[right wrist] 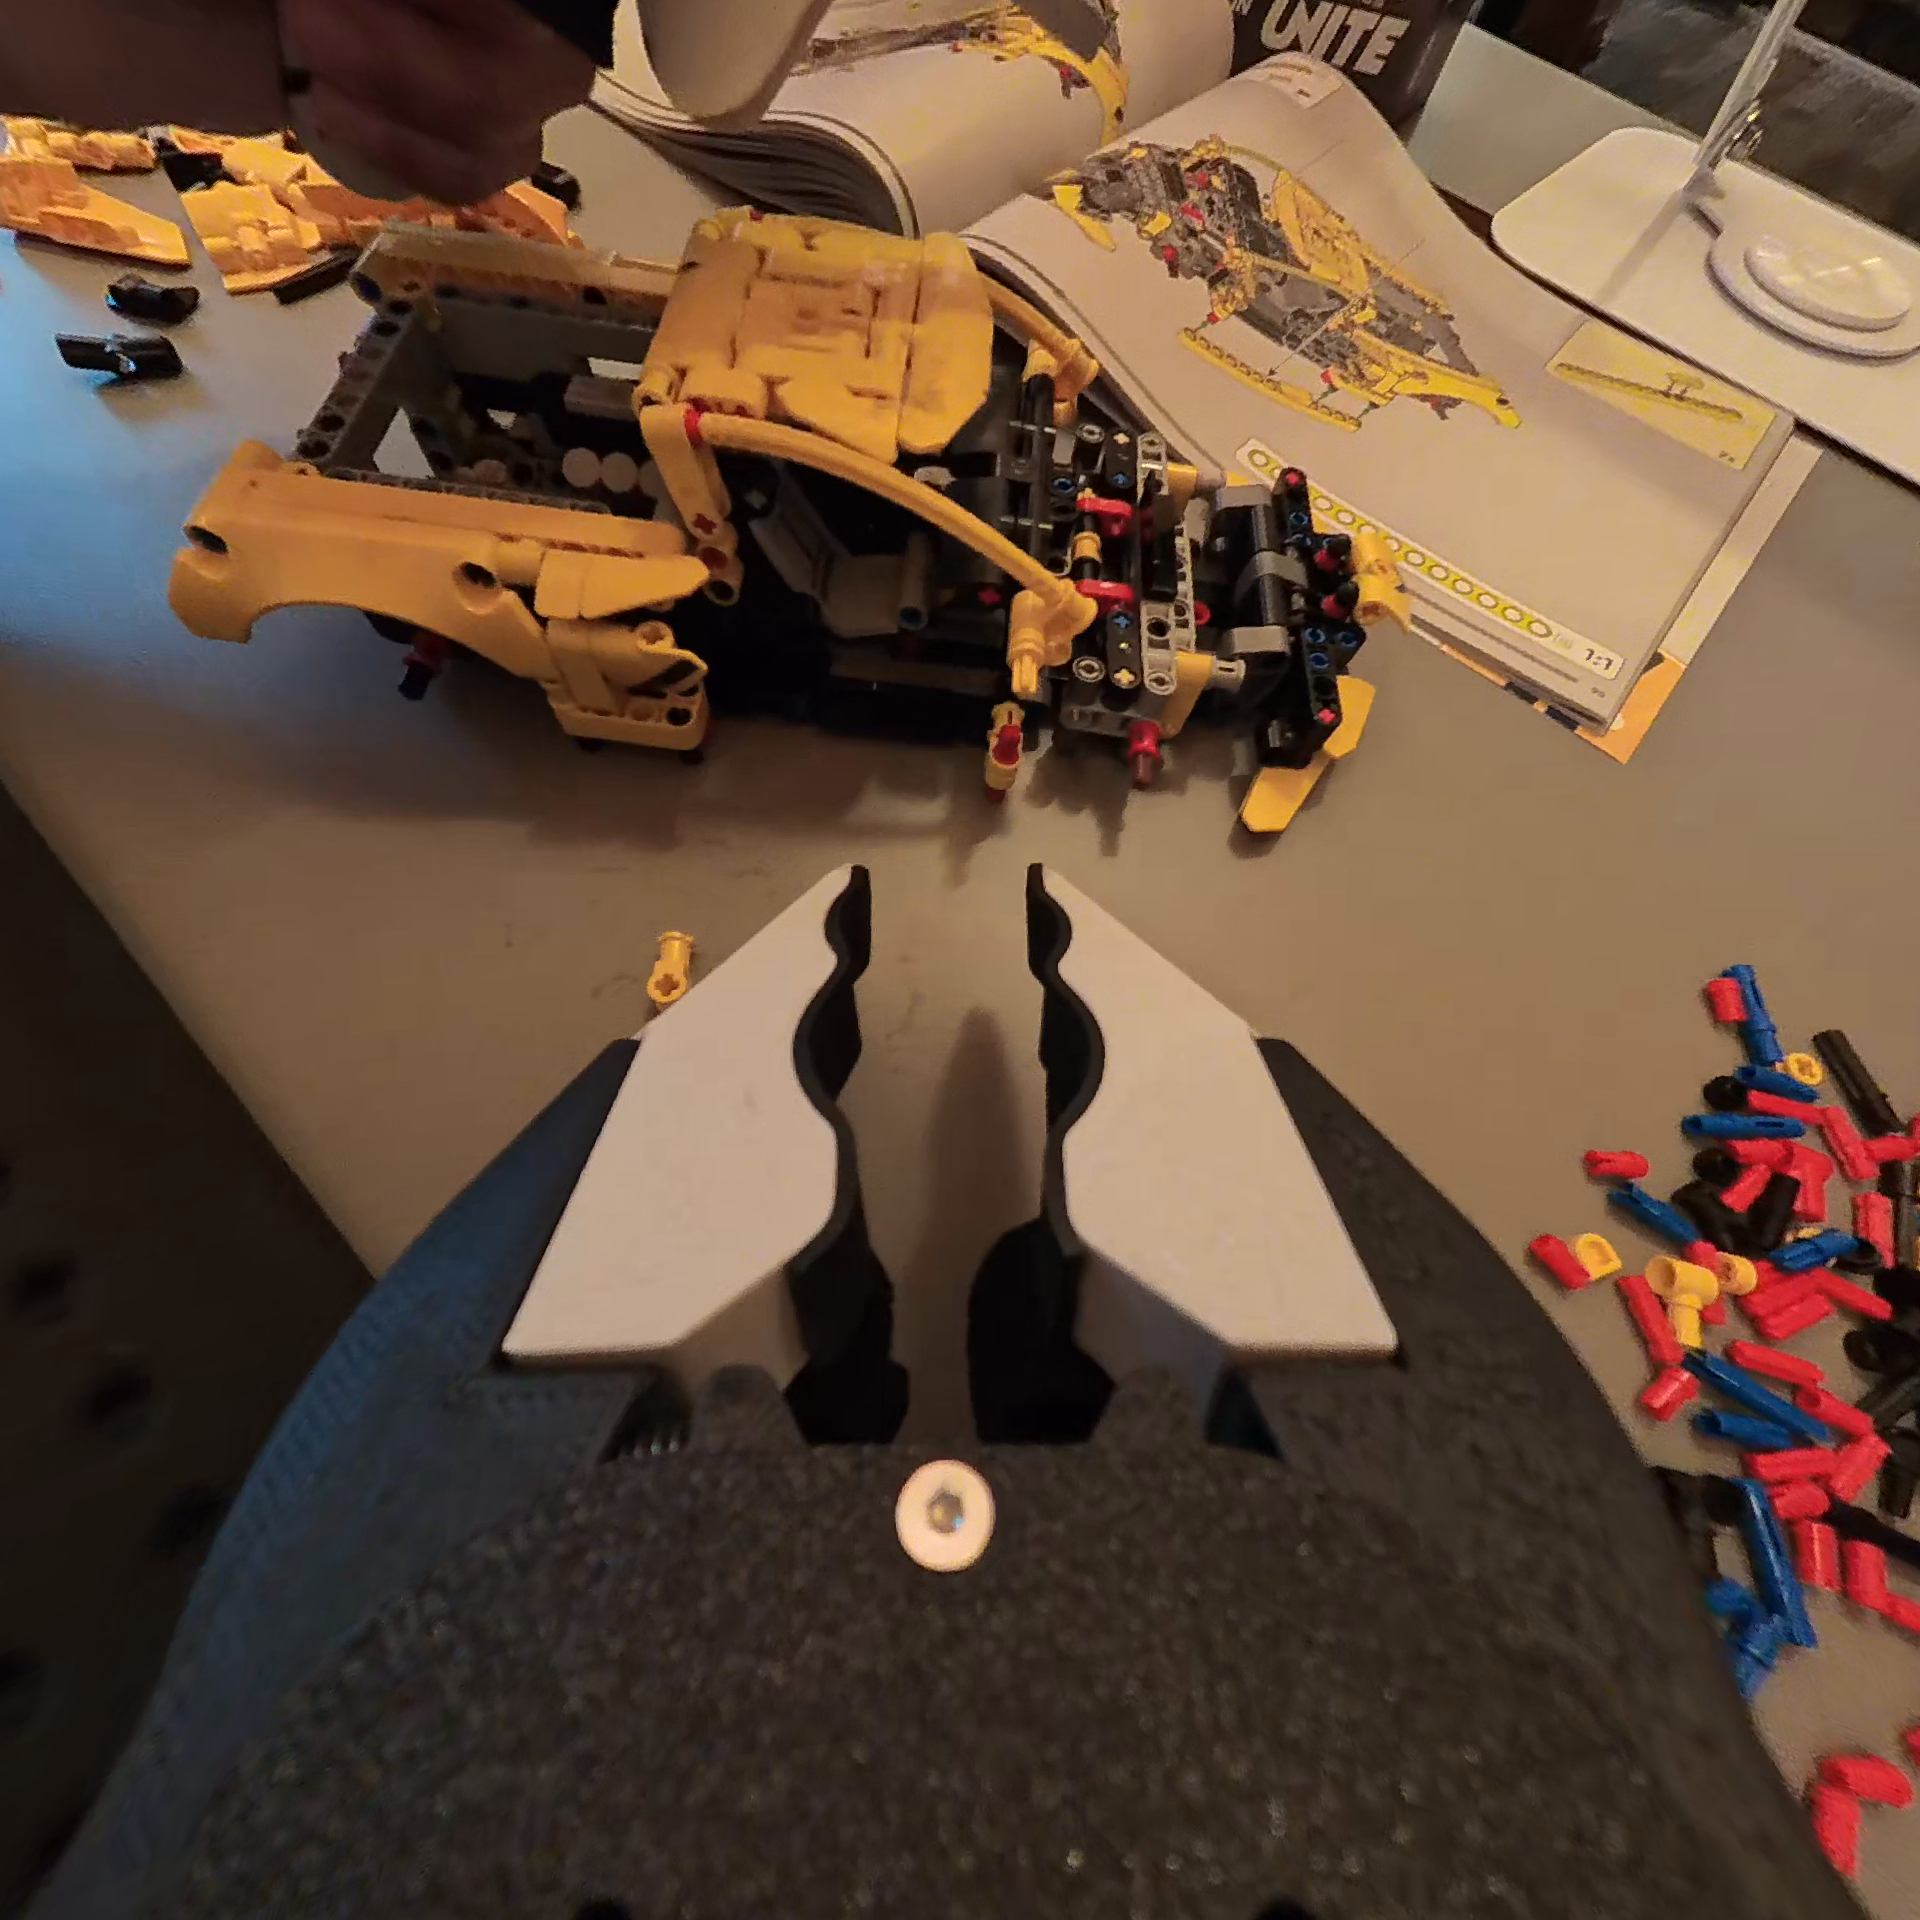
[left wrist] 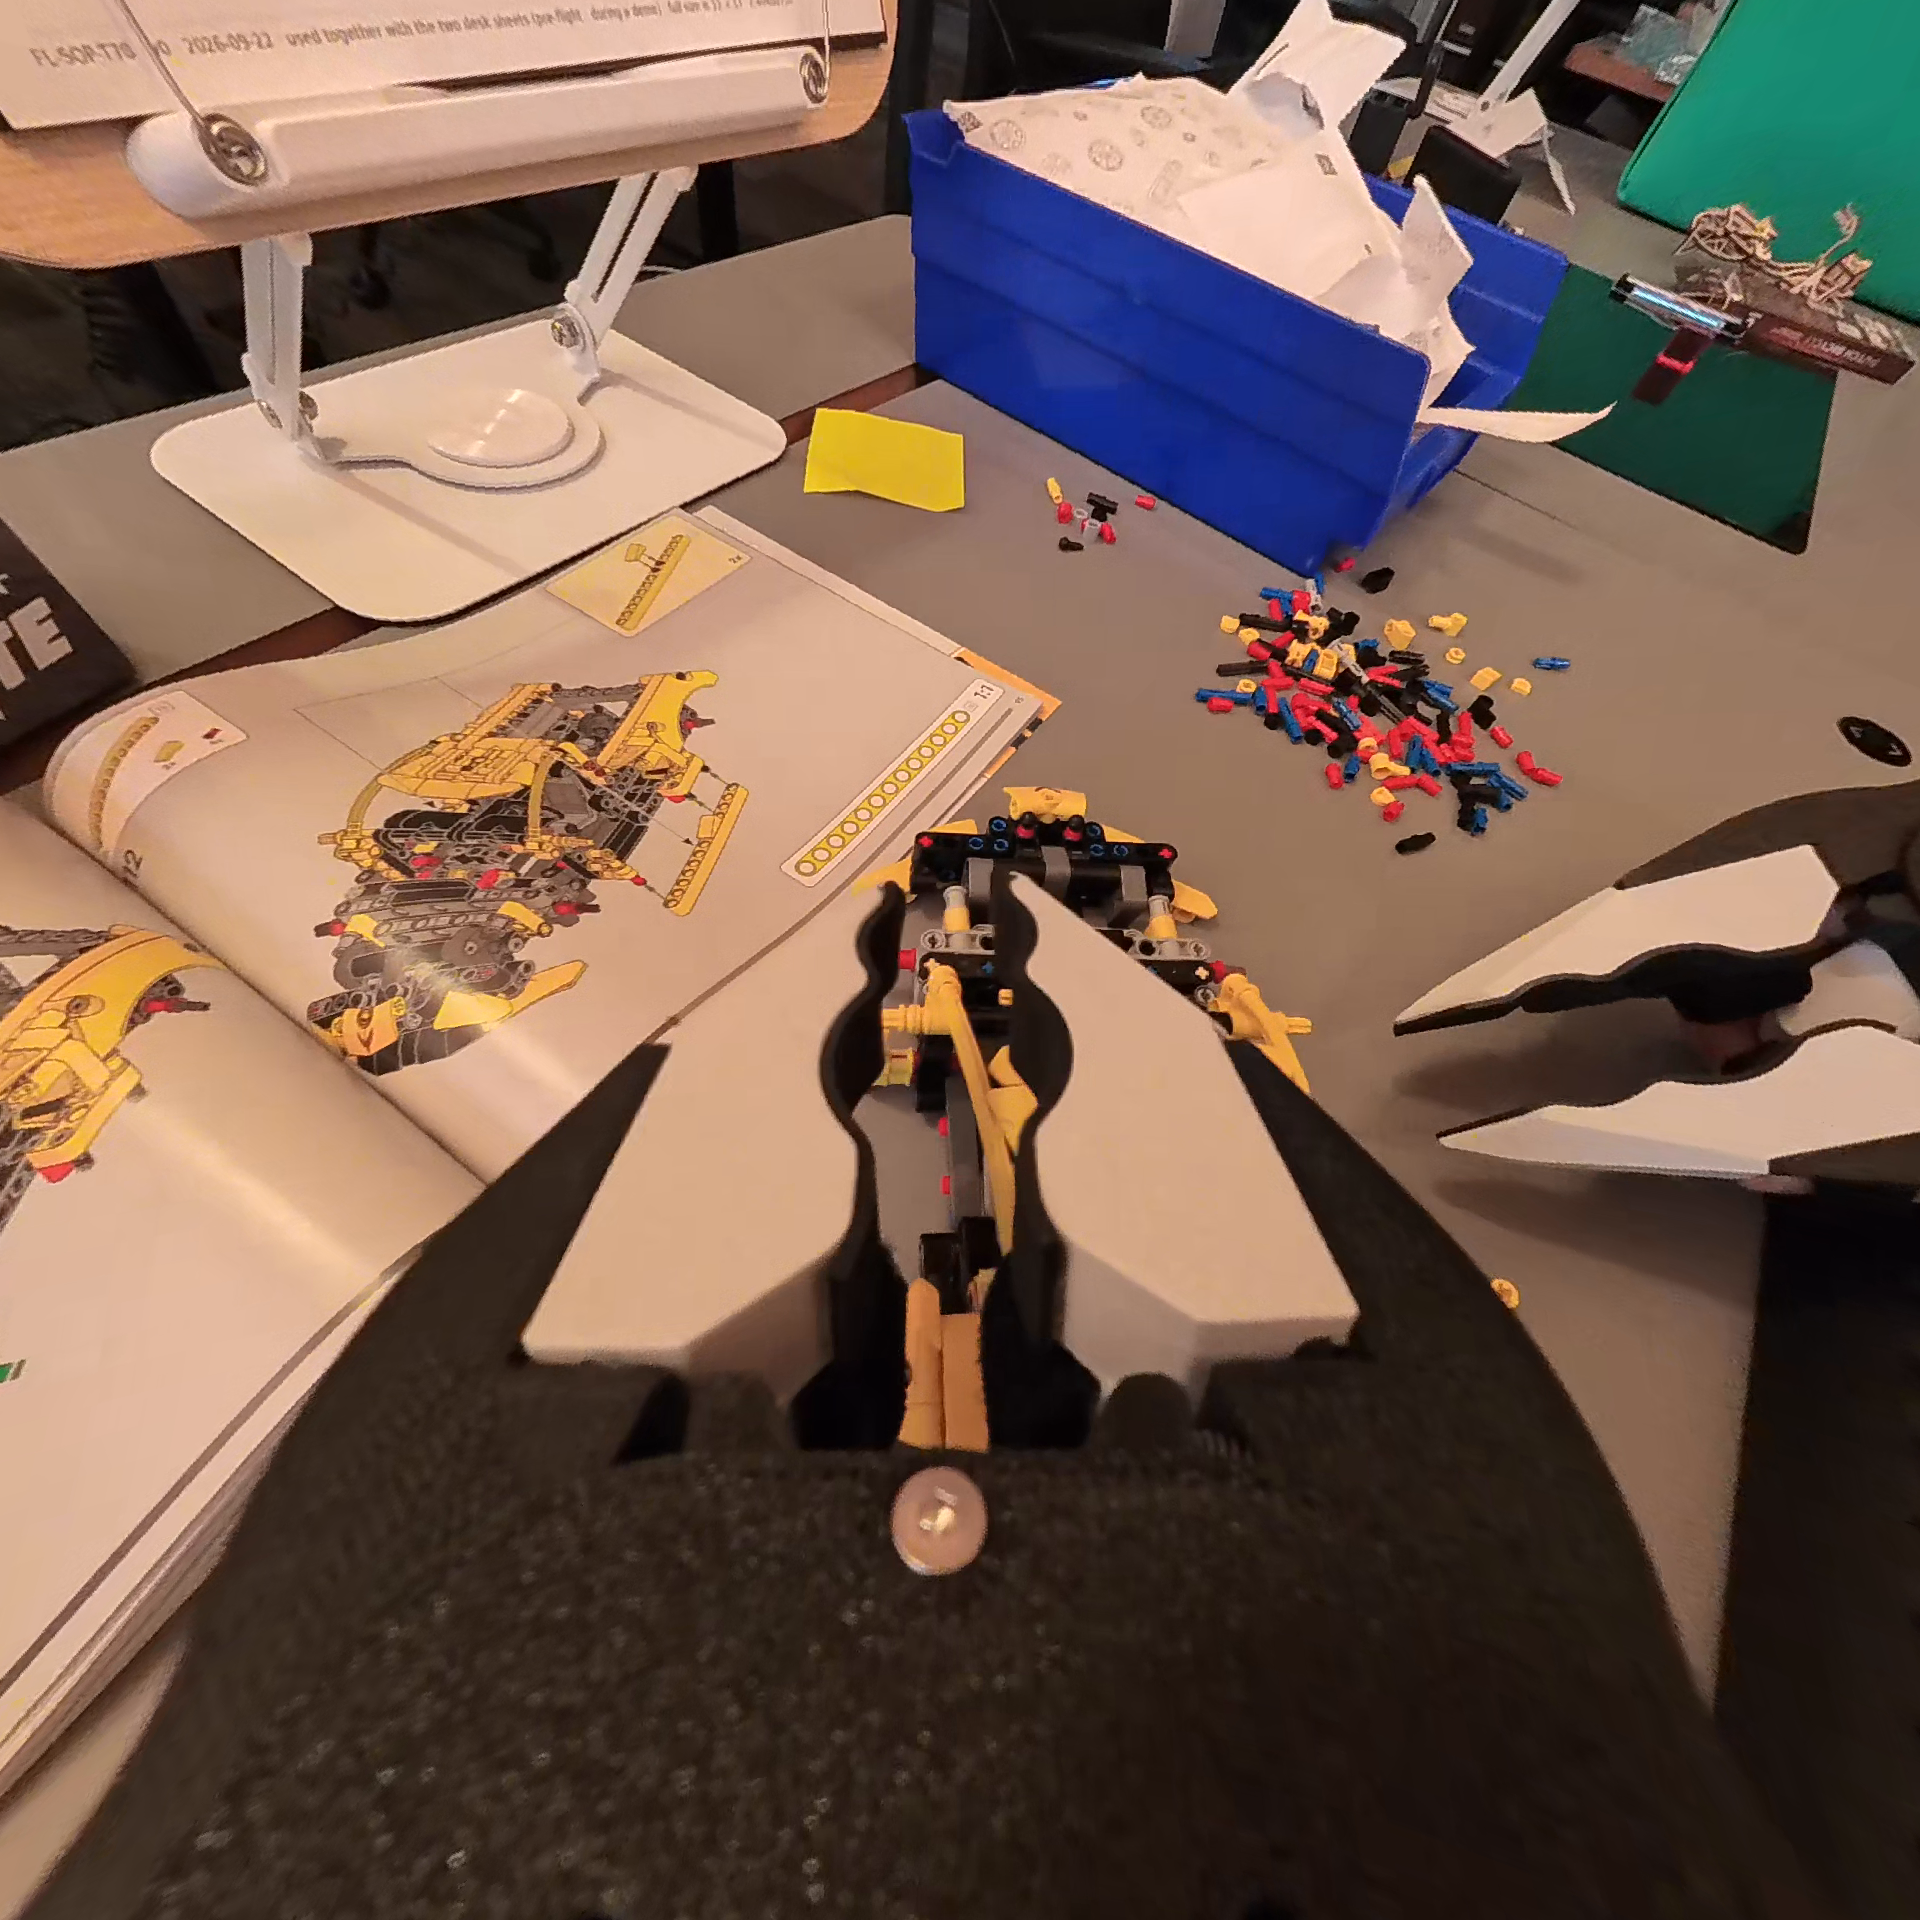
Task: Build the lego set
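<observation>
Lego model, a yellow, grey and black beam-and-panel vehicle, sits on the grey worktop; in the left wrist view most of it is hidden behind the left gripper, which is clenched on the model's yellow end. Left of the model, the glossy instruction booklet lies open, cut off at the frame edge. Right of the model, the right gripper hovers released, holding nothing. Further right lies a heap of small pins, red, blue, black and yellow. Beyond stands a blue plastic bin stuffed with crumpled paper.
</observation>
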{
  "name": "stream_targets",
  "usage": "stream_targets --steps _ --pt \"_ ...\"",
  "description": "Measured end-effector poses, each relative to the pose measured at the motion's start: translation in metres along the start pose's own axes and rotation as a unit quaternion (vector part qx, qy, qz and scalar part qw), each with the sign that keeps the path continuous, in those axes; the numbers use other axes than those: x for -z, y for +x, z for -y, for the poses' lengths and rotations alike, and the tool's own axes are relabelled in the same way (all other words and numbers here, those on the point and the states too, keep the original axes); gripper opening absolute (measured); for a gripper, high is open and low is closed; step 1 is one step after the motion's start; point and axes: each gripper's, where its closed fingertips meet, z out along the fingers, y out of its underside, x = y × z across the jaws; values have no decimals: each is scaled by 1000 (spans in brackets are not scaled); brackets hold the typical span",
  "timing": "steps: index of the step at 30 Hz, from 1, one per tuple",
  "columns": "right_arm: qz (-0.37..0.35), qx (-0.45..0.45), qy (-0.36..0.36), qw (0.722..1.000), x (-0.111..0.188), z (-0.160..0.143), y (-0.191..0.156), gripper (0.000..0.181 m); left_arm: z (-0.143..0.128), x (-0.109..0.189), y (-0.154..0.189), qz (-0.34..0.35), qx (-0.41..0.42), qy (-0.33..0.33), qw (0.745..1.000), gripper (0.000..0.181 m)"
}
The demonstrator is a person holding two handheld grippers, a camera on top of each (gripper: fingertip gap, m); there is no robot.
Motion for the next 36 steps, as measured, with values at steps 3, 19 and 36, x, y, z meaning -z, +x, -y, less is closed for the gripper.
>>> stream_targets --steps 3,19,36 --pt "0 0 -3 1000 -1 -1 0 28 -2 -1 1 -2 0 -4 1000 17" --pt "-6 5 -7 1000 -1 -2 1 28 -8 -2 -12 20 3 -21 1000 17" --pt "-4 -32 -21 999 -6 -8 9 29 -96 132 -219 288 198 -91 932 18"
